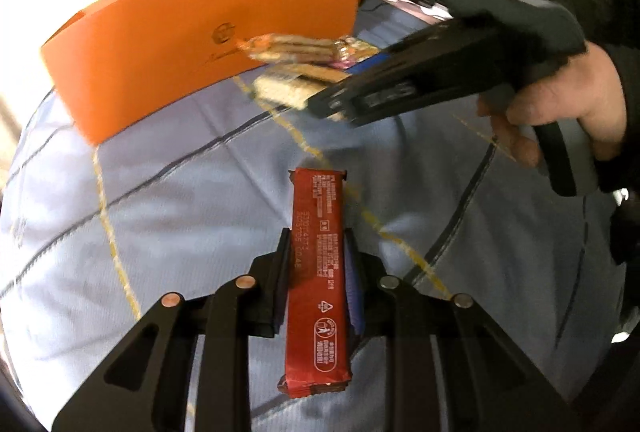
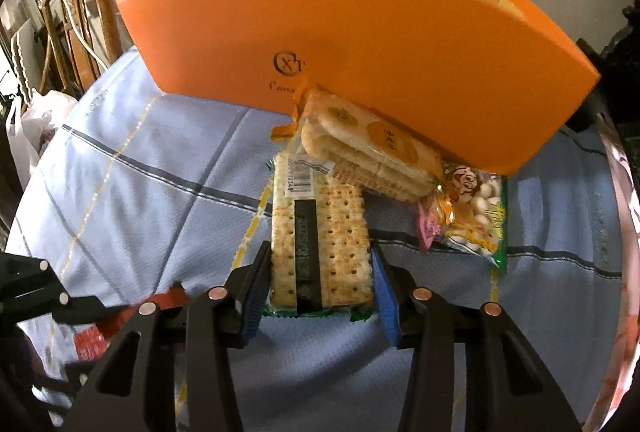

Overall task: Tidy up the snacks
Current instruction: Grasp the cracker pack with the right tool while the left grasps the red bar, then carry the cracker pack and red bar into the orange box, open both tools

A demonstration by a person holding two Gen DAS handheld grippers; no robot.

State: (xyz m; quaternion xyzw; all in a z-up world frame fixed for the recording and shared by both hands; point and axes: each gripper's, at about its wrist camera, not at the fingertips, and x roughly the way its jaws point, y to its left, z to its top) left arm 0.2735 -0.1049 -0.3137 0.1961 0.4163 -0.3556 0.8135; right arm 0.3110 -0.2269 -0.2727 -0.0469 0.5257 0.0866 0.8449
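1. Left wrist view: the left gripper (image 1: 318, 244) is clenched on a red snack bar (image 1: 318, 272), its pads pressed against the bar's long sides with the bar running lengthwise between the fingers. That hold likely keeps the bar straight for carrying. The bar sits well short of the orange box (image 1: 208, 36), above the blue checked cloth (image 1: 160, 192) and to the side of the snack pile at the box's front wall. A person's hand (image 1: 560, 108) holds the right gripper's handle, its fingers reaching toward that pile.

2. Right wrist view: the right gripper (image 2: 320, 272) is grasping a cracker pack (image 2: 320, 240) by its long edges, blue pads against both sides. The pack's far end lies under a rice cracker packet (image 2: 372, 148) that leans on the orange box, so it probably has to slide out from beneath. A bag of small white snacks (image 2: 476, 212) lies just beside, also near the box's front. The box stands open at the top, seemingly the place for the snacks.
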